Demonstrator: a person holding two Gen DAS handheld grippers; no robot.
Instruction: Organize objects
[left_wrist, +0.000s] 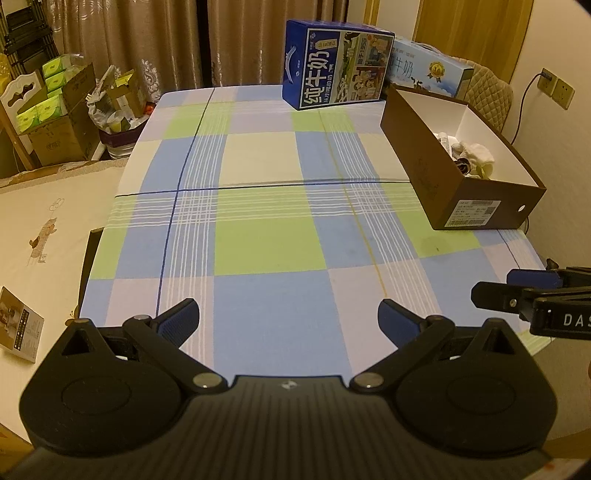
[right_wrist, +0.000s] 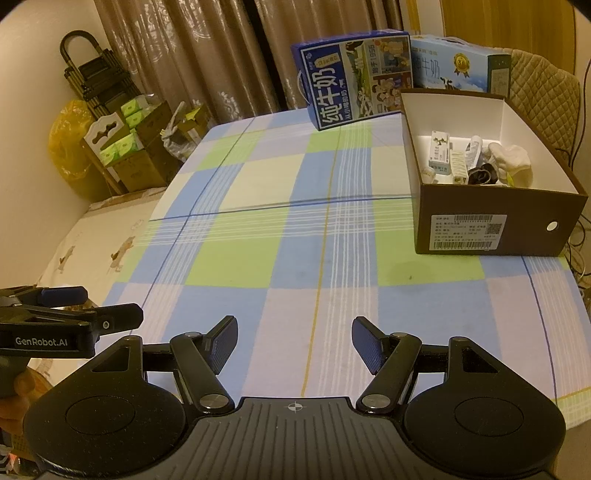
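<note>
A brown shoebox (right_wrist: 491, 229) with a white inside stands at the right of the checked tablecloth (right_wrist: 280, 229). Inside it lie small cartons (right_wrist: 439, 153), a tube, a dark item (right_wrist: 482, 175) and white cloth (right_wrist: 515, 158). The same shoebox (left_wrist: 436, 177) shows in the left wrist view. My left gripper (left_wrist: 288, 321) hovers open over the near edge of the cloth, holding nothing. My right gripper (right_wrist: 294, 341) is also open and empty, near the front edge. Each gripper appears at the edge of the other's view: the right gripper (left_wrist: 495, 286) and the left gripper (right_wrist: 107, 306).
A dark blue milk carton box (left_wrist: 336, 70) stands at the table's far edge, a light blue one (left_wrist: 428, 70) behind the shoebox. Cardboard boxes with green packs (left_wrist: 55, 110) sit on the floor at left. A padded chair (right_wrist: 543, 88) is at far right.
</note>
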